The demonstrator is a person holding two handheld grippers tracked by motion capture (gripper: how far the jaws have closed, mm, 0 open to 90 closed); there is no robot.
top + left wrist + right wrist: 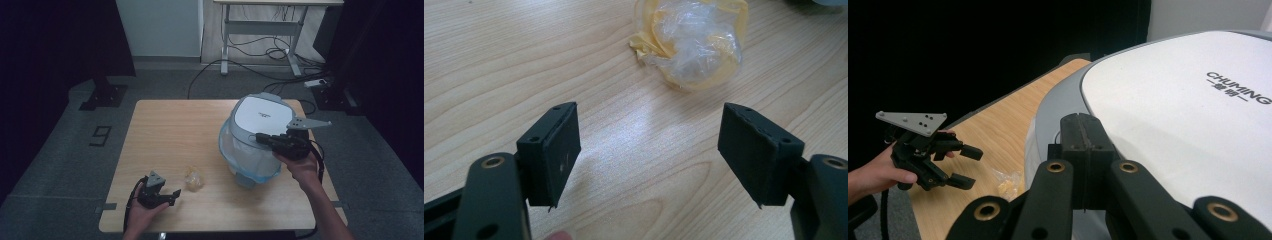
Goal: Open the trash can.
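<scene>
Nearest us in the high view, our left gripper [172,196] sits at about seven o'clock on the table [165,130], jaws spread wide and holding nothing. Just beyond it, toward one o'clock from those jaws, lies a crumpled yellow plastic wrapper [691,42], apart from both pads, with bare wood between. At three o'clock stands the bin [250,145], lined with a bluish bag [235,150] and capped by a white lid [1188,125]. Our right gripper [1080,132] rests at the lid's near edge with its jaws pressed together; we see nothing caught between them.
</scene>
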